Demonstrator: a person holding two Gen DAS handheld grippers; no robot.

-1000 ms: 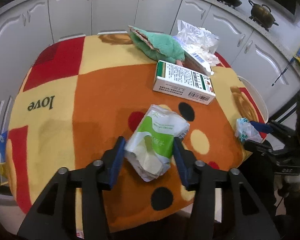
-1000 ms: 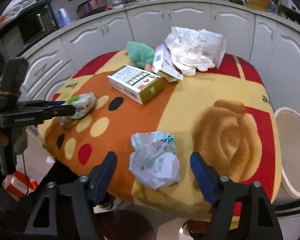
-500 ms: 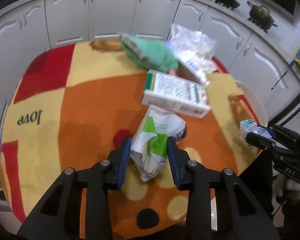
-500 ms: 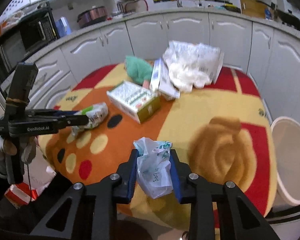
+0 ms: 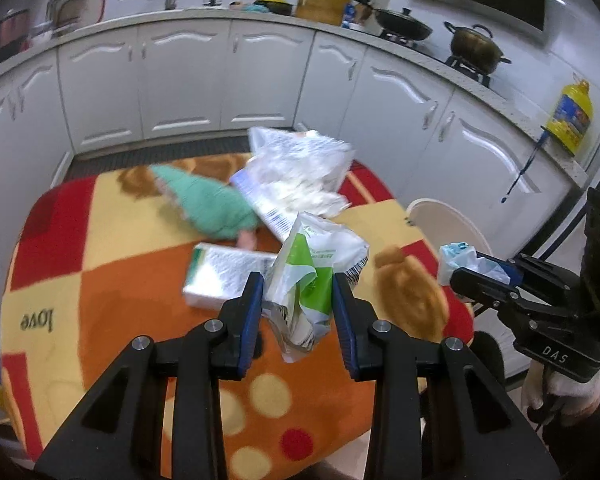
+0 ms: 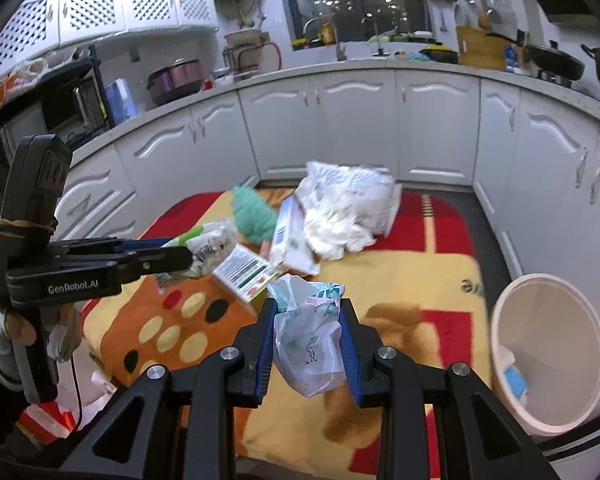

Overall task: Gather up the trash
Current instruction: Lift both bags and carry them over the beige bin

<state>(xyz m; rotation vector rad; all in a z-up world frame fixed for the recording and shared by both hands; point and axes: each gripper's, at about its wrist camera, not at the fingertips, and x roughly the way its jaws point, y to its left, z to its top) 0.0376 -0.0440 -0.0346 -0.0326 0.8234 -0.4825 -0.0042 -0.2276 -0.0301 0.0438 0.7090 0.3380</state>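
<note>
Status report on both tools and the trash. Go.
Left tool shut on crumpled green-and-white wrapper, lifted off table. Right tool shut on crumpled white plastic bag. Round white bin beside table, path clear.

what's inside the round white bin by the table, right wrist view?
The round white bin holds a small blue item and something white near the bottom. Its near wall hides the rest of the floor.
</note>
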